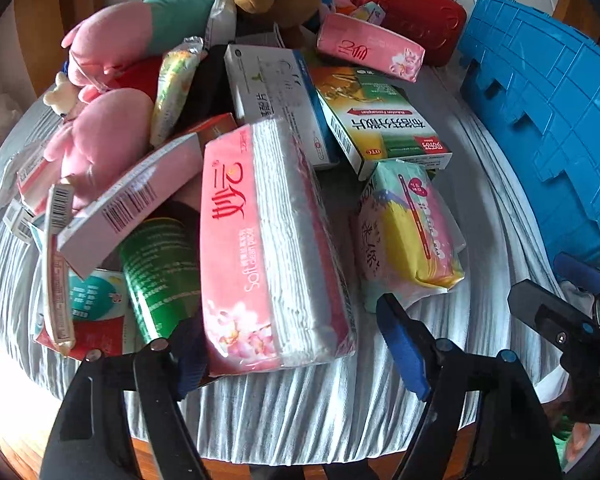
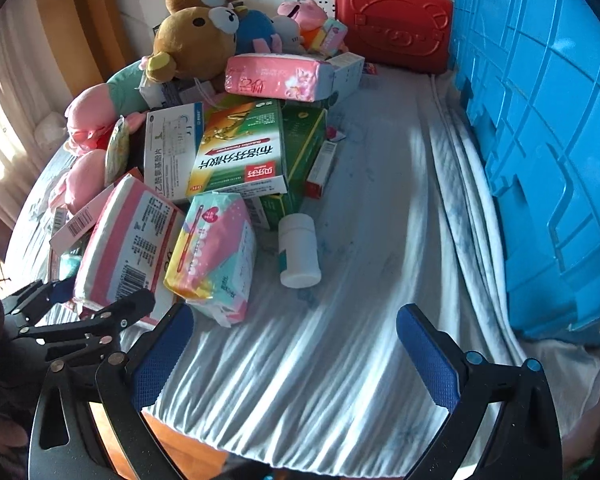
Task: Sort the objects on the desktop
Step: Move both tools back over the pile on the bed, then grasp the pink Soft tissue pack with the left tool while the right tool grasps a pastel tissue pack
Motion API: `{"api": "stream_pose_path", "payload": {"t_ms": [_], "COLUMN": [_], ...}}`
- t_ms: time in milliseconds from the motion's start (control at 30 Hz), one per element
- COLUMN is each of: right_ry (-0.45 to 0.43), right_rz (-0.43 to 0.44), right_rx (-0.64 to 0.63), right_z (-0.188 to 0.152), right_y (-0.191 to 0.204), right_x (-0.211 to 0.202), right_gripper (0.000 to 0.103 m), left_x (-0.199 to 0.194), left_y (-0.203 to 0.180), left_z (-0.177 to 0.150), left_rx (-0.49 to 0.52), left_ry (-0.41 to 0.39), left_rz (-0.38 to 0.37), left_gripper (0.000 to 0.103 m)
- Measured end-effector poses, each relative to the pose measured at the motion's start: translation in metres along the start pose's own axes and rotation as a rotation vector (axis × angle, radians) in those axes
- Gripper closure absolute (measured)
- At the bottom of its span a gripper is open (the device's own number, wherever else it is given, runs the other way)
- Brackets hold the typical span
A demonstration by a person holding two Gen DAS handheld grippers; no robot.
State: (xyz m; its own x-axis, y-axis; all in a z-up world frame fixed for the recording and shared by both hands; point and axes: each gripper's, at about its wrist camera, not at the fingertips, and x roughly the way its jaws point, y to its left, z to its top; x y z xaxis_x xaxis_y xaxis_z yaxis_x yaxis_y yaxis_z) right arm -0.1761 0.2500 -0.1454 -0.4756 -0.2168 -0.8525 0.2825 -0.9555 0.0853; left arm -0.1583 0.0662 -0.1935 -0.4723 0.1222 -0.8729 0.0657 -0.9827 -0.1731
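A heap of things lies on the grey-white cloth. A big pink tissue pack (image 1: 272, 248) is nearest my left gripper (image 1: 296, 352), which is open with the pack's near end between its fingers; the same pack shows in the right wrist view (image 2: 128, 248). A pastel pad pack (image 1: 410, 232) (image 2: 216, 256), a green medicine box (image 1: 380, 116) (image 2: 240, 148), a white box (image 1: 276, 96) and a white pill bottle (image 2: 299, 250) lie around it. My right gripper (image 2: 296, 352) is open and empty above bare cloth, in front of the bottle.
A blue plastic crate (image 2: 540, 152) (image 1: 540, 104) stands along the right. A red case (image 2: 394, 16) stands at the back. Plush toys, a brown bear (image 2: 196, 36) and a pink one (image 1: 100, 136), crowd the back left. The wooden table edge (image 2: 180, 452) is close below.
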Motion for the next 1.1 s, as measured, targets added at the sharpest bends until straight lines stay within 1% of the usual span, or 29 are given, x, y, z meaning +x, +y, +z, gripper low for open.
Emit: {"api": "stream_pose_path", "payload": {"t_ms": [33,67,100,133,233,333,433,533,633,700,767,867,933,1000,1033,1067,1100], "right_ry": [-0.001,-0.001,0.0,0.002,0.016,0.025,0.045,0.075,0.099,0.119,0.146,0.097,0.079,0.106,0.119,0.111,0.088], "right_rz": [0.01,0.016,0.022,0.03,0.061,0.077,0.095,0.087,0.102,0.098,0.053,0.01,-0.023,-0.055,-0.049,-0.002,0.055], "right_rx": [0.008,0.013,0.017,0.022,0.036,0.035,0.042,0.045,0.098,0.137,0.135,0.086,0.076,0.047,0.064,0.107,0.144], "right_z": [-0.001,-0.001,-0.001,0.0,0.0,0.001,0.001,-0.002,-0.01,-0.016,-0.024,-0.033,-0.037,-0.037,-0.037,-0.038,-0.04], "right_y": [-0.002,-0.002,-0.003,-0.003,0.0,0.008,0.014,0.018,0.009,0.0,-0.005,0.001,0.005,0.009,0.008,0.004,0.0], "right_x": [0.0,0.001,0.002,0.004,0.01,0.018,0.031,0.047,0.06,0.069,0.08,0.082,0.084,0.089,0.089,0.085,0.079], "right_gripper": [0.0,0.0,0.0,0.0,0.0,0.0,0.0,0.0,0.0,0.0,0.0,0.0,0.0,0.0,0.0,0.0,0.003], "left_x": [0.005,0.009,0.009,0.009,0.008,0.005,0.006,0.01,0.013,0.014,0.015,0.016,0.016,0.016,0.015,0.015,0.014], "left_y": [0.001,0.001,0.0,-0.002,-0.006,-0.003,-0.001,-0.002,-0.004,-0.004,-0.001,0.003,0.004,0.006,0.007,0.009,0.011], "left_z": [-0.001,-0.001,-0.003,-0.003,-0.004,-0.003,-0.002,-0.002,-0.004,-0.004,-0.003,0.0,0.0,-0.001,-0.001,-0.001,-0.001], "left_rx": [-0.009,-0.014,-0.013,-0.001,0.041,0.056,0.073,0.106,0.141,0.153,0.137,0.135,0.142,0.146,0.146,0.148,0.151], "left_ry": [0.019,0.032,0.032,0.025,0.011,-0.009,-0.016,-0.026,-0.039,-0.046,-0.047,-0.052,-0.055,-0.058,-0.058,-0.057,-0.057], "left_rz": [-0.008,-0.02,-0.028,-0.019,0.035,0.072,0.081,0.108,0.126,0.129,0.114,0.099,0.096,0.09,0.085,0.081,0.077], "left_gripper": [0.045,0.05,0.05,0.051,0.052,0.052,0.052,0.052,0.052,0.052,0.052,0.052,0.052,0.052,0.052,0.052,0.052]}}
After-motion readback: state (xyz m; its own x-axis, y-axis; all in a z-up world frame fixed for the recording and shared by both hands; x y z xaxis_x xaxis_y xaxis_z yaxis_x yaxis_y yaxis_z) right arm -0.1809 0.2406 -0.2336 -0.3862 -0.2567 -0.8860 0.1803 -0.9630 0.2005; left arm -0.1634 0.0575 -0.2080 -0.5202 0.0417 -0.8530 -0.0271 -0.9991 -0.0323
